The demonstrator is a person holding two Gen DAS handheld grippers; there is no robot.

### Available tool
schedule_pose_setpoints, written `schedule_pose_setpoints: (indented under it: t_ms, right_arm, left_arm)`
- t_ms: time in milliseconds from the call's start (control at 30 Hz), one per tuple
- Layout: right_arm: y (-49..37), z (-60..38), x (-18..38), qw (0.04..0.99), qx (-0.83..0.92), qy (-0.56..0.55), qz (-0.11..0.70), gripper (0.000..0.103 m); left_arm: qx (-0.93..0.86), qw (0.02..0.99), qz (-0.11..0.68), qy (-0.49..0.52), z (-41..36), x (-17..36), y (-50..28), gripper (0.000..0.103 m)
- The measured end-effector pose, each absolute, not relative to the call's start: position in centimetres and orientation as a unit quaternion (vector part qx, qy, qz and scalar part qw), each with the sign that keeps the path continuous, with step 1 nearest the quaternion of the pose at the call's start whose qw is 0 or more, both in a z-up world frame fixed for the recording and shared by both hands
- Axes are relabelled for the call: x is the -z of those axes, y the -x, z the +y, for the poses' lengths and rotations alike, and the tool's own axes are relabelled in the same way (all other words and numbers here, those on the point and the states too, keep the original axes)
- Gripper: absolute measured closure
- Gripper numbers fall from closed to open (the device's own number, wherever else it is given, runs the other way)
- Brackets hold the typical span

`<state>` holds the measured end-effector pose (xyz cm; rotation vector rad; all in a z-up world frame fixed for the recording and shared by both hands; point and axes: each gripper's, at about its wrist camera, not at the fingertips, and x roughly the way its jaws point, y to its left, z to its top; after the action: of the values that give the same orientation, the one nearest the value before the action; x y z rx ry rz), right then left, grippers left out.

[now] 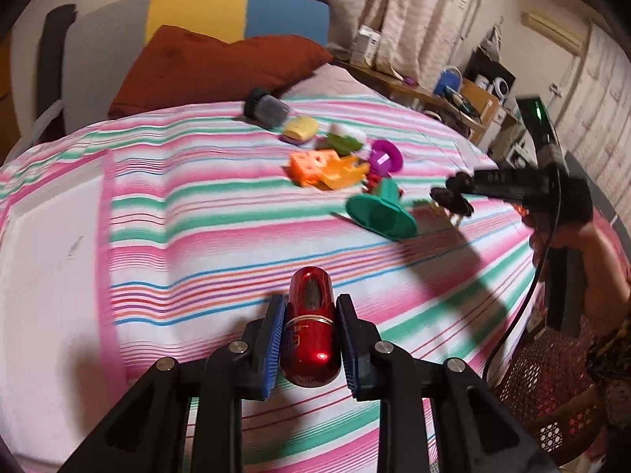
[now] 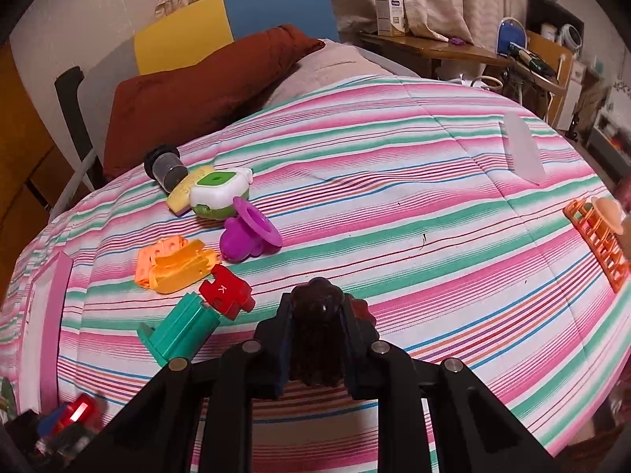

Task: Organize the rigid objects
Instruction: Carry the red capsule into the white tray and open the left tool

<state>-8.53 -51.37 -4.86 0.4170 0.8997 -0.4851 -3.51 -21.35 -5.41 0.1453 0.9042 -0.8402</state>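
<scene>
My left gripper [image 1: 310, 317] is shut on a glossy red capsule-shaped case [image 1: 311, 331], held above the striped bedspread. My right gripper [image 2: 317, 307] is shut on a dark brown lumpy object [image 2: 317, 339]; it shows in the left wrist view [image 1: 453, 195] at the right. A pile of rigid toys lies on the bed: an orange block [image 2: 173, 264], a red puzzle piece [image 2: 225, 291], a teal stand [image 2: 177, 331], a purple cup piece [image 2: 246, 232], a green-white box [image 2: 217, 191], a dark jar [image 2: 165, 167].
A rust-red pillow [image 2: 189, 94] lies at the bed's head. An orange rack [image 2: 599, 236] and a clear plastic piece [image 2: 522, 149] lie at the right. A wooden side table [image 2: 434, 45] with clutter stands beyond. A wicker basket [image 1: 552, 390] sits beside the bed.
</scene>
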Motion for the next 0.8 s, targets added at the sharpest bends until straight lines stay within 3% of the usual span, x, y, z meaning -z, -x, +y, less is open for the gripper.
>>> schedule_pose_setpoints:
  t_ms: [800]
  right_arm:
    - [8.7, -49.1, 3.5, 0.875, 0.211, -0.180, 0.396, 0.083]
  left_arm:
    - [0.227, 0.870, 0.435, 0.053, -7.7, 3.2, -11.1, 0.077]
